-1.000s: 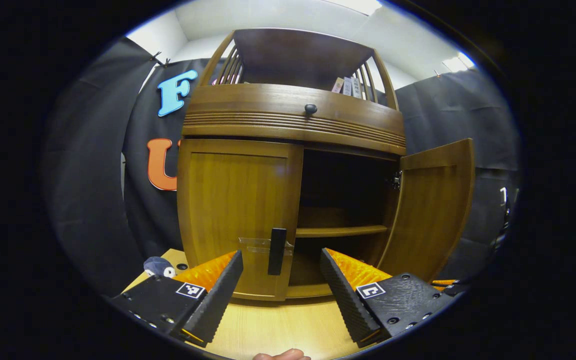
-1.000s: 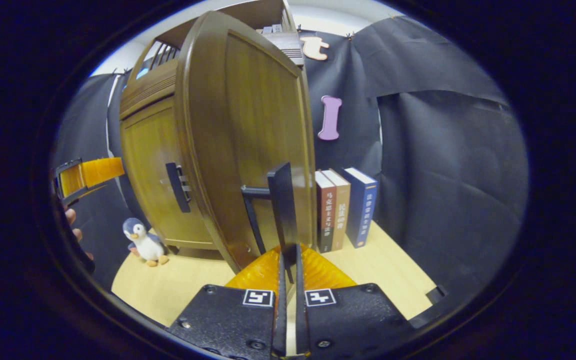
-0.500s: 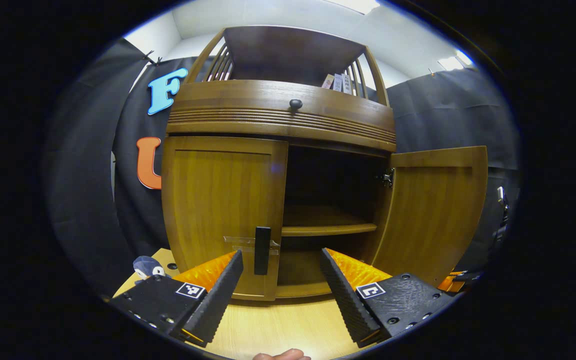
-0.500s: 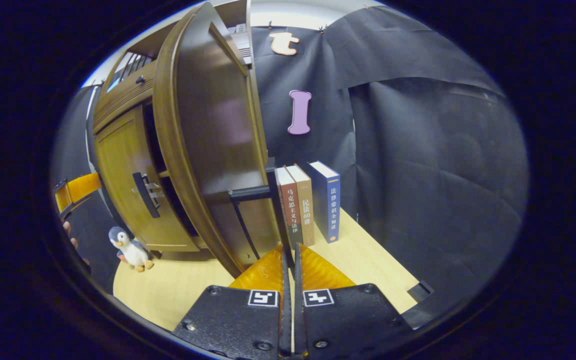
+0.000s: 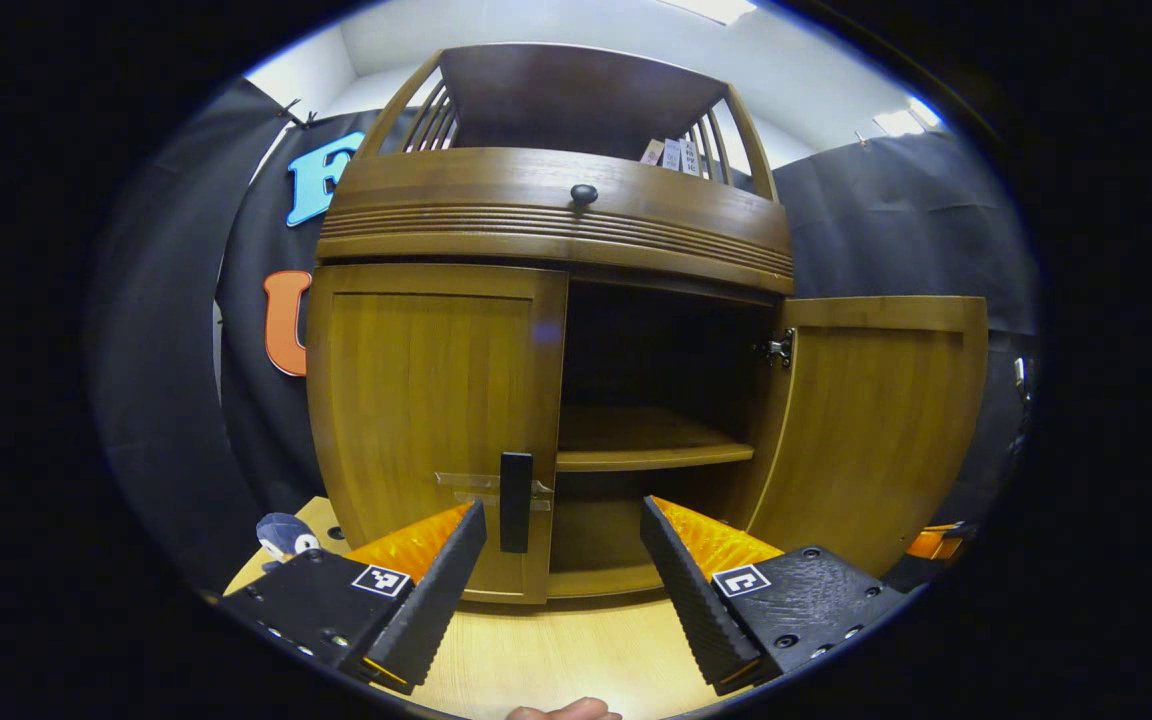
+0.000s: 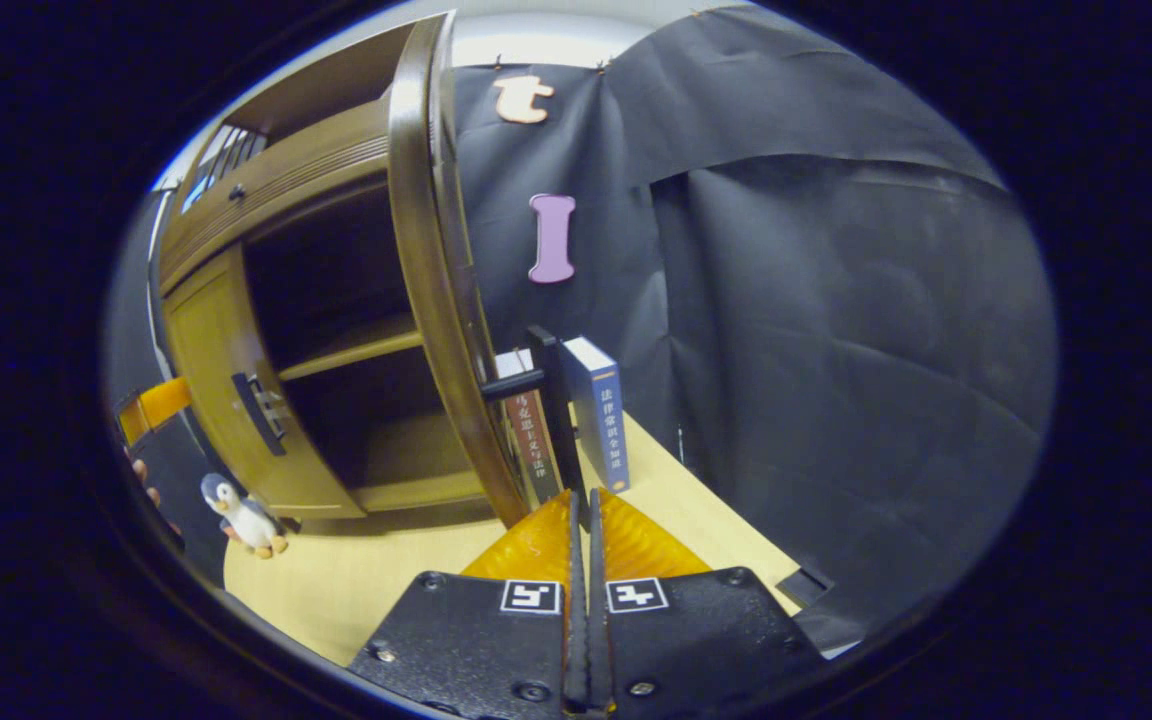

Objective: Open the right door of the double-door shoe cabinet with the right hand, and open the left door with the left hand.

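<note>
Left gripper view, left door handle [image 5: 515, 488] between spread left tool [image 5: 561, 545] fingers

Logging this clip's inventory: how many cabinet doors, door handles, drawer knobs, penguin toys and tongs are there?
Doors: 2 (left door, right door)
Handles: 2 (left handle, right handle)
Drawer knob: 1
Penguin toy: 1
Tongs: 2 (left tongs, right tongs)
Total: 8

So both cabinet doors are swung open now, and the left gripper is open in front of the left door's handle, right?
Not quite: just the right door is swung open. In the left gripper view the left door is shut, with the open left gripper in front of its handle.
</note>
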{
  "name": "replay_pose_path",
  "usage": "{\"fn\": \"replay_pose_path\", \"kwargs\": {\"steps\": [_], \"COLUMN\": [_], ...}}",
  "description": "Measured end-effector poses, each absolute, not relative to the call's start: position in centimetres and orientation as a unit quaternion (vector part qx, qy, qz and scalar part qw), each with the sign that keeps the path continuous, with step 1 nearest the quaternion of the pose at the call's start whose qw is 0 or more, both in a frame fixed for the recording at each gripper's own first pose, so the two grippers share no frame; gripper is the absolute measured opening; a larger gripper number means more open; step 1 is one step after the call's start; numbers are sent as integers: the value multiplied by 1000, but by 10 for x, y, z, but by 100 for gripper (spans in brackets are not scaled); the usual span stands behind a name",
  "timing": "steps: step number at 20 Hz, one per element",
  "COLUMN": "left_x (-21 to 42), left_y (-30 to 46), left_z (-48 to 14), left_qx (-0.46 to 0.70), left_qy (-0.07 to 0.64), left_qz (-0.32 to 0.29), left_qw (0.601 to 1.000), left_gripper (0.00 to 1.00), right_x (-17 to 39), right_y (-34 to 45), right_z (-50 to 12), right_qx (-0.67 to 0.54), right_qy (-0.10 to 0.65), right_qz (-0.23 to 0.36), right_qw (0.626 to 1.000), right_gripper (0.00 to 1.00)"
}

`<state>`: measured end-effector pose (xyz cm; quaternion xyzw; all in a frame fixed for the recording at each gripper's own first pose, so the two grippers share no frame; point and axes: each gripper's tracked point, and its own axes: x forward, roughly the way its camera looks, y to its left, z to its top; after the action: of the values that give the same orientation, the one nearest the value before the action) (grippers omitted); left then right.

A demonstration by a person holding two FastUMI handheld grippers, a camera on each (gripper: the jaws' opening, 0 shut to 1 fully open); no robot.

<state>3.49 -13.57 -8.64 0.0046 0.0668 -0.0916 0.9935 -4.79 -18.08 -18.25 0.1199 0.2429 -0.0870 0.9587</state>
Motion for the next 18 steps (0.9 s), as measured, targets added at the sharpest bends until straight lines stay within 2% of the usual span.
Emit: {"fn": "replay_pose_path", "kwargs": {"steps": [14, 15, 16, 18], "left_x": [119, 126, 130, 141], "left_y": [-108, -109, -109, -108], "left_z": [-136, -141, -145, -149], "left_qx": [20, 18, 17, 18], "left_qy": [105, 111, 114, 115], "left_qz": [-50, -53, -54, -51], "left_qw": [993, 992, 992, 992], "left_gripper": [93, 81, 91, 90], "right_x": [-60, -61, -62, -63], "right_y": [-191, -190, -189, -186], "right_z": [-142, -141, -139, -136], "right_qx": [110, 110, 110, 108], "right_qy": [180, 177, 174, 170], "right_qz": [-126, -127, -129, -129], "right_qw": [969, 970, 970, 971], "right_gripper": [5, 5, 5, 6]}}
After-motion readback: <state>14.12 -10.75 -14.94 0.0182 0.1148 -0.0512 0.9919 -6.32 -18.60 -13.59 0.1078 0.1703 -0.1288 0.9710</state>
